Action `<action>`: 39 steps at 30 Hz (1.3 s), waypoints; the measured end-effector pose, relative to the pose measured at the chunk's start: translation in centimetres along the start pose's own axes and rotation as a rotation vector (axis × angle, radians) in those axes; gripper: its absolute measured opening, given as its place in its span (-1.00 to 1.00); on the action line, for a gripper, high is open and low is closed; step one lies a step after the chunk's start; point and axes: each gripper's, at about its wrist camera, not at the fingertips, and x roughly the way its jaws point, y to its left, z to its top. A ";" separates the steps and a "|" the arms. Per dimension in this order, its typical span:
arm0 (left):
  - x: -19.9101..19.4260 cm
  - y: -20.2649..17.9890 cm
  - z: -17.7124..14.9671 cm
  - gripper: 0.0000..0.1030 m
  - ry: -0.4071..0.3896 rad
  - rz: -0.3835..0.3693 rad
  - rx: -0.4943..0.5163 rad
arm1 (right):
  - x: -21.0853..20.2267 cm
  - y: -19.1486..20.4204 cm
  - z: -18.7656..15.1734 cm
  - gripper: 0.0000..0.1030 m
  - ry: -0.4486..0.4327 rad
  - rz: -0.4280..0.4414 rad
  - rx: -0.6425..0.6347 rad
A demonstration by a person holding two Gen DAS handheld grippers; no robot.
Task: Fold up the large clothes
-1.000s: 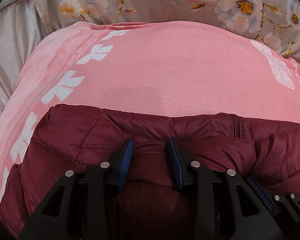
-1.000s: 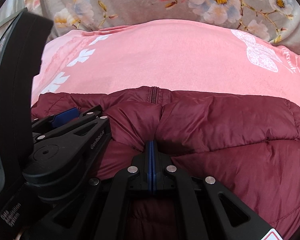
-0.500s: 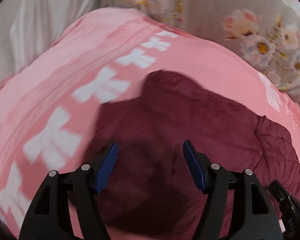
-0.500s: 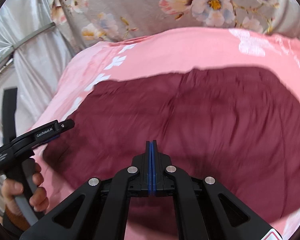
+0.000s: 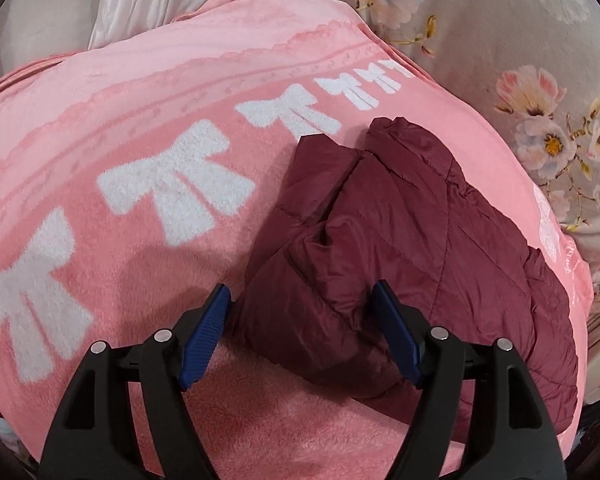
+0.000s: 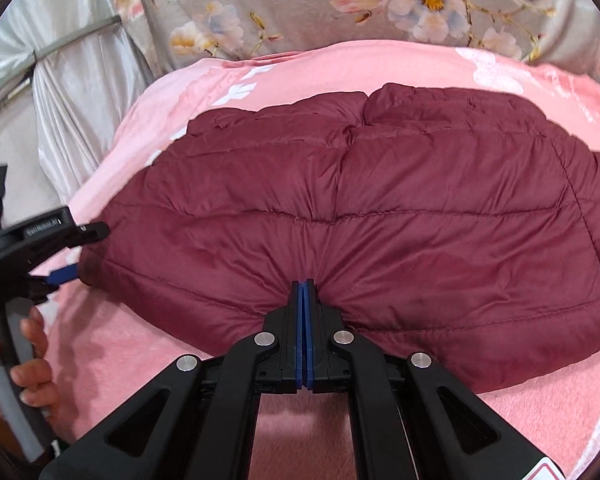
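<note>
Covering most of the bed, a pink blanket w/ white bows lies flat, floral sheet behind it. On the blanket sits the maroon puffer jacket, folded into a thick bundle, roughly centred and nearer the front edge.

Step in hand, as I read it: a fold has been laid down and the hold is being let go. Right gripper is pressed together, pinching the jacket's near edge; fabric puckers into the pads. Left gripper has its jaws opening, jacket corner between them but pads not pressing it.

Next move prob calls for the right side to let go too, then both to find a fresh edge for another fold or smooth the bundle.

Views: right cam shows the whole quilted top, plus a hand on the left tool's handle. Left cam alone shows the stacked layers at the bundle's end.
</note>
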 end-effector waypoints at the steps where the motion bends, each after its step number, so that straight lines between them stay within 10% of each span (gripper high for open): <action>1: -0.1 0.1 0.0 0.39 0.000 0.001 -0.011 | 0.0 0.1 -0.1 -0.96 0.000 -0.010 -0.009; 9: -1.5 2.3 -0.1 0.39 -0.018 -0.016 -0.143 | 0.1 -0.4 0.0 -0.96 0.006 -0.007 -0.008; 22: 1.8 -0.1 0.2 0.60 0.053 -0.012 -0.090 | -0.3 -0.1 0.2 -0.96 -0.006 -0.007 -0.001; 30: 1.0 -0.8 0.8 -0.55 0.079 -0.131 -0.092 | -2.5 -0.5 -0.5 -0.96 -0.058 0.019 0.051; 39: -3.7 -2.0 2.0 -0.69 0.012 -0.261 -0.063 | -3.2 -1.5 -2.2 -0.98 -0.005 -0.018 0.065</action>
